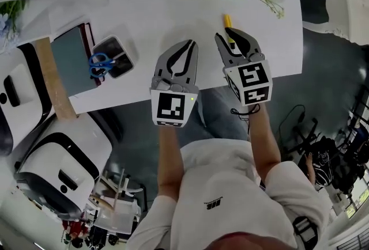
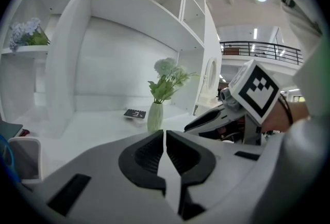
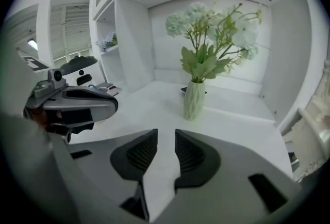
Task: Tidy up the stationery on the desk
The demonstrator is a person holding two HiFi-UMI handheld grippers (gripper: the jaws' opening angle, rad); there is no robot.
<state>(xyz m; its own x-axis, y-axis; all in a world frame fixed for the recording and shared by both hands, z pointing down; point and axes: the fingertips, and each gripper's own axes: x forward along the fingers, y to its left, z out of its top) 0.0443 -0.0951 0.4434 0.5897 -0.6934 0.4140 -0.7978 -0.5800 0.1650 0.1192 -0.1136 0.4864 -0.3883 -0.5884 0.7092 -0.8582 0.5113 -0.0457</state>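
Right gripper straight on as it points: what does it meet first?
Probably the vase, a little to the right of the line of the right gripper; only bare desk shows before it. The head view shows a yellow pen by its tips, likely below that path.

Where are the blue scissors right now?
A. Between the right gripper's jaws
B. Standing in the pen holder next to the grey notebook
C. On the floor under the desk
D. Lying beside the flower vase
B: the blue scissors sit in the pen holder, right beside the grey notebook at the desk's left end.
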